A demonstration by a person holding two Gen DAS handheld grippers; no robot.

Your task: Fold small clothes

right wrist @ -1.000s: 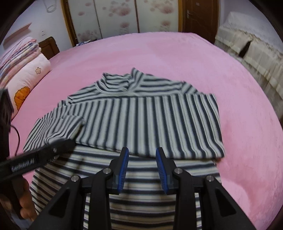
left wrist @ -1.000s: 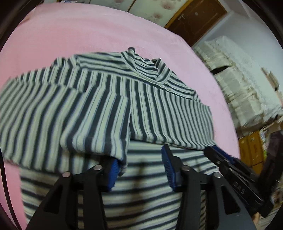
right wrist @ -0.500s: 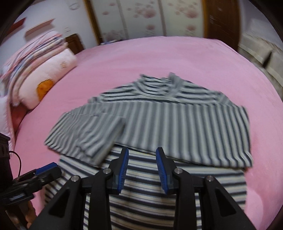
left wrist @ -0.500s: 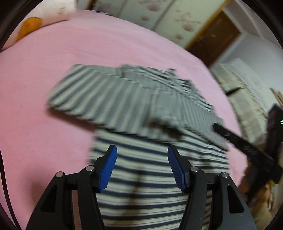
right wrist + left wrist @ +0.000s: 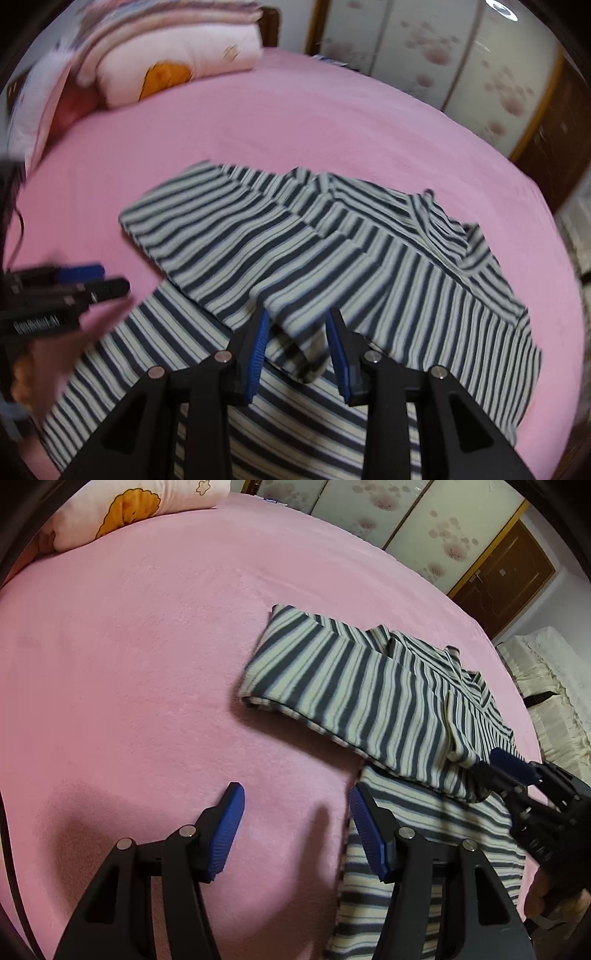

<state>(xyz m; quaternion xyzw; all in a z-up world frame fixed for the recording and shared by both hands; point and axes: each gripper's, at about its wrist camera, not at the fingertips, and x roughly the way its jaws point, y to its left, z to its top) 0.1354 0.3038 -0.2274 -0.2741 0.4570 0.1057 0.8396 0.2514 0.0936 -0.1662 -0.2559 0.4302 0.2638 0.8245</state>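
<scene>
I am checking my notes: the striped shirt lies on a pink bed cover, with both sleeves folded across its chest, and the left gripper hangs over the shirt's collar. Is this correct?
Not quite. In the left wrist view the left gripper hangs over the bare pink bed cover beside the striped shirt, at its lower part, not over the collar. The rest holds.

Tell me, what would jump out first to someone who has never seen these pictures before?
Most striking is the striped top, dark and cream, lying half folded in the middle of a bright pink bedspread. In the foreground of the right wrist view, the right gripper has its blue pads on either side of a sleeve cuff, while the left gripper hangs open over bare pink cloth by the top's edge. A pillow with an orange cartoon print sits at the bed's far end.
</scene>
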